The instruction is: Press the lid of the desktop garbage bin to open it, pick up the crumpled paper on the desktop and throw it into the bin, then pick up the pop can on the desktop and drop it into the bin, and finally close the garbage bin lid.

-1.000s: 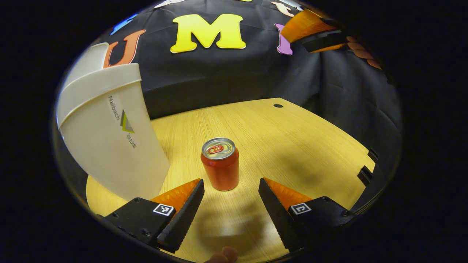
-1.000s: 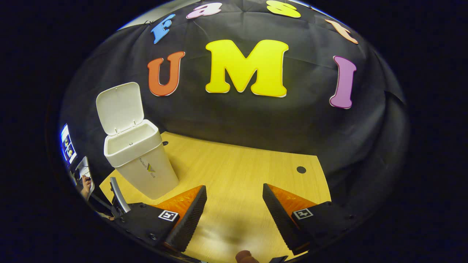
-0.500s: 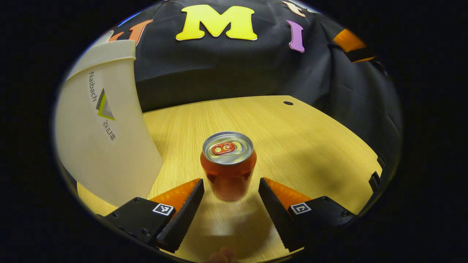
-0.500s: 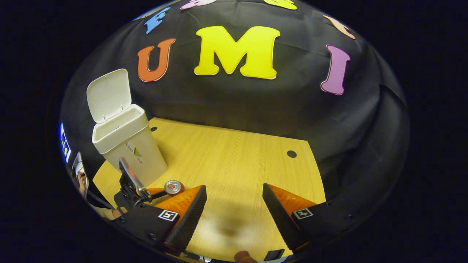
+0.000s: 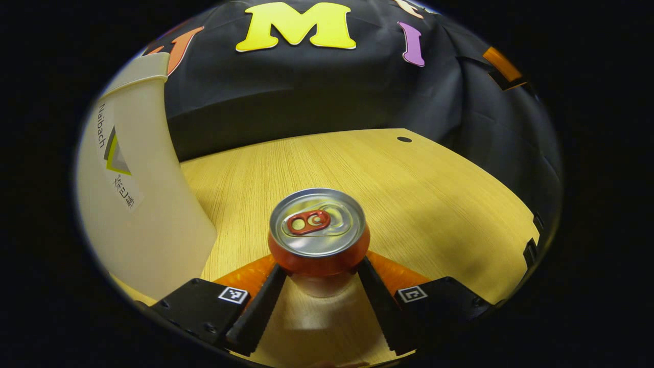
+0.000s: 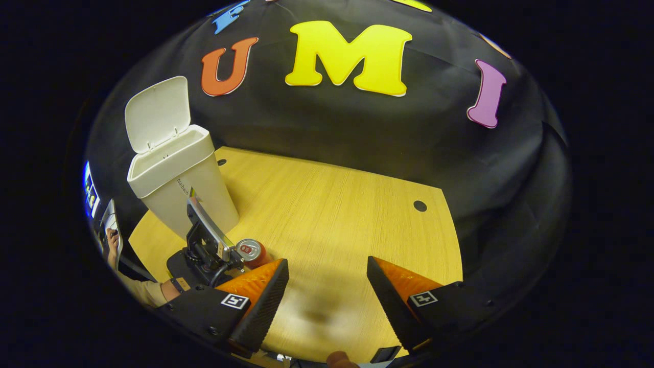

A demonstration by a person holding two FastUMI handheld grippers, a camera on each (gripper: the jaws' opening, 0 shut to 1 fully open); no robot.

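Light wood-grain desktop (image 6: 347,214) carries two round dark cable holes: one near the far right corner (image 6: 420,206), one behind (image 6: 222,162). Black cloth wall (image 5: 306,97) hangs behind, creased.

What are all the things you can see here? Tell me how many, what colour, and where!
Pop can: one, red with a silver top, upright on the desk between the left gripper's fingers.
Garbage bin: one, white, at the desk's left end, close beside the can.
Bin lid: one, white, tipped up open behind the bin's mouth.
Desk: one, light wood, with small dark round holes near its back edge.
Left gripper: one, fingers close on either side of the can; whether both press on it is hard to tell.
Right gripper: one, fingers spread wide over bare desk, holding nothing.
Person's arm: one, low on the left in the right gripper view, behind the left gripper.
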